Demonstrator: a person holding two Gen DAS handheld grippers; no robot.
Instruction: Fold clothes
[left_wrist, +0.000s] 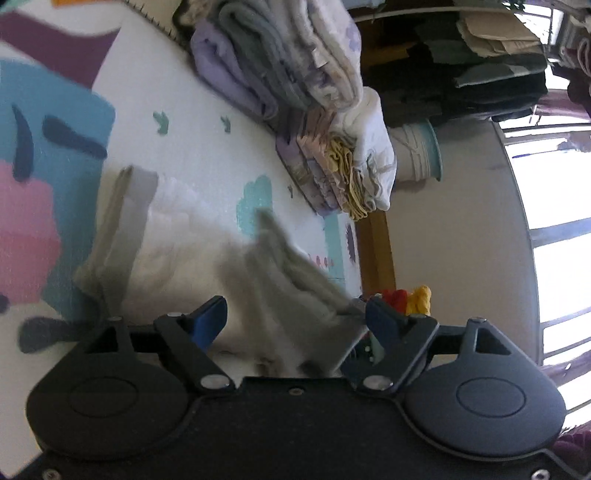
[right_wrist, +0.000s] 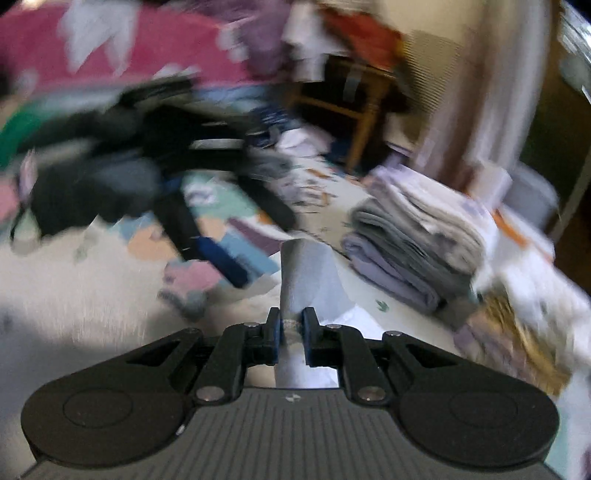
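A white garment with grey trim (left_wrist: 177, 236) lies crumpled on the patterned bed cover (left_wrist: 166, 96). My left gripper (left_wrist: 295, 317) is open, its jaws wide apart on either side of a raised grey fold (left_wrist: 291, 284) of the garment. My right gripper (right_wrist: 292, 328) is shut on a grey band of the same garment (right_wrist: 306, 273), which sticks up between the fingers. The right wrist view is blurred by motion.
A stack of folded clothes (left_wrist: 295, 74) sits on the bed beyond the garment, also in the right wrist view (right_wrist: 413, 240). A heap of dark unfolded clothes (right_wrist: 110, 166) lies at the left. A wooden chair (right_wrist: 354, 110) and a bright window (left_wrist: 554, 221) stand beyond the bed.
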